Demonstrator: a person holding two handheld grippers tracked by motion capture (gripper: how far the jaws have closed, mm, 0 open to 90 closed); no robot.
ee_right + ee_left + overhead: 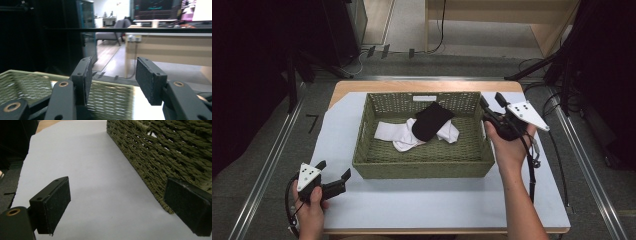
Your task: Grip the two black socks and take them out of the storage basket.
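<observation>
Socks in the basket, my right claw is the close one

My left gripper sits low by the near left corner of the green woven basket, with its jaws spread wide and nothing between them (in the left gripper view I look along the basket's outside wall). Inside the basket lie a white sock and a black sock; the black one rests partly on top of the white one, and its long side runs slanted, from the back right down to the front left. My right gripper is up at the far right corner of the basket, jaws apart and empty. I judge the right one is nearer to the socks, which lie to its left.
</observation>
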